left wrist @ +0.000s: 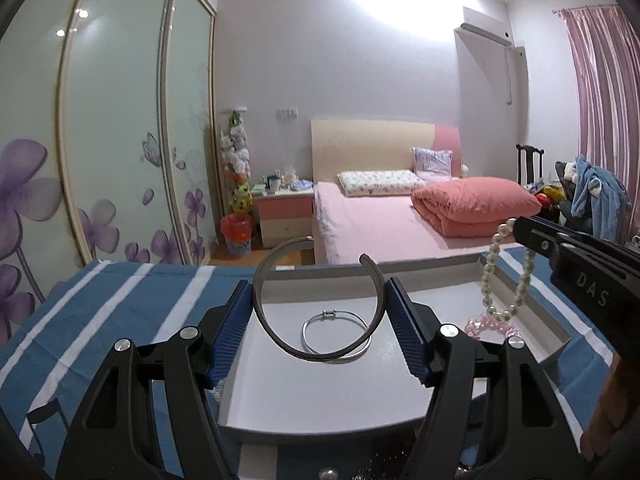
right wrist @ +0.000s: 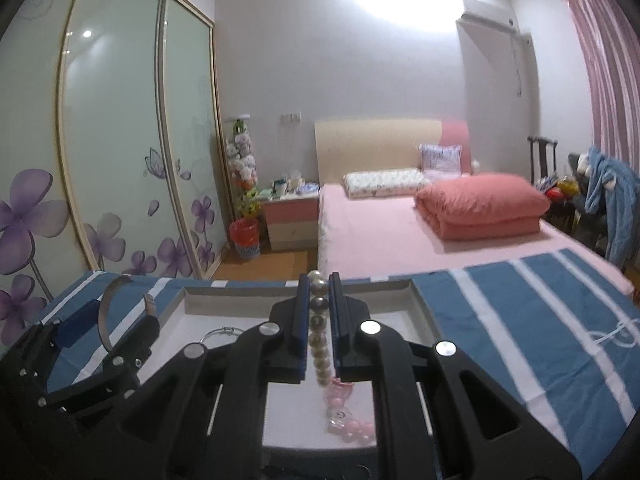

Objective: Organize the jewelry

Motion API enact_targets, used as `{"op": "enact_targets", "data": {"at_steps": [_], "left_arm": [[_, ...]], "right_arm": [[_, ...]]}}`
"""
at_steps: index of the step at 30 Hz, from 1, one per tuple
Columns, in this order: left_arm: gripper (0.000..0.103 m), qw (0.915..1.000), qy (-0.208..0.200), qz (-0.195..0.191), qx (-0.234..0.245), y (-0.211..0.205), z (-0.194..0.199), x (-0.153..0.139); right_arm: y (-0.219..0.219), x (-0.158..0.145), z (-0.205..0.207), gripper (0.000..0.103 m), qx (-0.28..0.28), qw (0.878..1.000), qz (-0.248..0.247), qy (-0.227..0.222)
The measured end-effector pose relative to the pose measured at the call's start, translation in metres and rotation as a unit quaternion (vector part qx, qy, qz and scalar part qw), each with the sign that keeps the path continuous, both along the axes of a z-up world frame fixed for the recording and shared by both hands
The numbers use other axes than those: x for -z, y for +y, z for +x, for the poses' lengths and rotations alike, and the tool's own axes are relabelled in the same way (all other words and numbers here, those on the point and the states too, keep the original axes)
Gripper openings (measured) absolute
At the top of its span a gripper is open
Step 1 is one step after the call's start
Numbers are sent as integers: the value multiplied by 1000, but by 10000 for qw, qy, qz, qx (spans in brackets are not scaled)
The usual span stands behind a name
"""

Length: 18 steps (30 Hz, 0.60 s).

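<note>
Blue-padded jaws of the left gripper (left wrist: 320,320) clamp an open metal cuff bangle (left wrist: 280,336) by its two sides, standing on edge with its gap turned up and away from the camera, above a shallow grey tray (left wrist: 400,400); a thin silver bangle (left wrist: 340,336) lies flat in that tray beside pink beads (left wrist: 492,326); the right gripper (right wrist: 319,320) is pinched on a pearl bracelet (left wrist: 490,280) hanging straight down over the tray; a blue-and-white striped cloth (left wrist: 100,320) covers the table, with a pink bed (left wrist: 380,224) beyond.
</note>
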<state>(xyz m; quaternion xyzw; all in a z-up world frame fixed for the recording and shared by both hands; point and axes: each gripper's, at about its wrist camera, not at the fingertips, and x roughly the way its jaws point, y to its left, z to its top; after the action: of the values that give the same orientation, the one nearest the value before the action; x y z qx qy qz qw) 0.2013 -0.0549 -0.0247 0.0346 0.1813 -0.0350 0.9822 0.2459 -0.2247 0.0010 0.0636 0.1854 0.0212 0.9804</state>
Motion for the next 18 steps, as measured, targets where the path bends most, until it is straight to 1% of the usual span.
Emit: {"op": "enact_targets", "data": {"at_steps": [4,7,9,10,11,18], "left_arm": [[68,9995,312,-49,90,-1,16,6],[68,9987,500,-63,114,1,26,10],[70,9987,496,-82,114,2,26,10],[74,9986,498,-101,127,3,25,9],[75,9987,482,-129,129,4,23,8],[75,9990,310,-291,-133,28,17,-8]], "right_arm": [[-7,15,27,10,-100,9983,339,465],[-9,25,35,12,-161,9962,500,692],[-13,28,37,18,-138,9949,626,785],[-16,30,35,24,-126,9946,664,791],[-18,30,34,25,-97,9946,683,778],[-30,24,14,25,43,9956,642,678]]}}
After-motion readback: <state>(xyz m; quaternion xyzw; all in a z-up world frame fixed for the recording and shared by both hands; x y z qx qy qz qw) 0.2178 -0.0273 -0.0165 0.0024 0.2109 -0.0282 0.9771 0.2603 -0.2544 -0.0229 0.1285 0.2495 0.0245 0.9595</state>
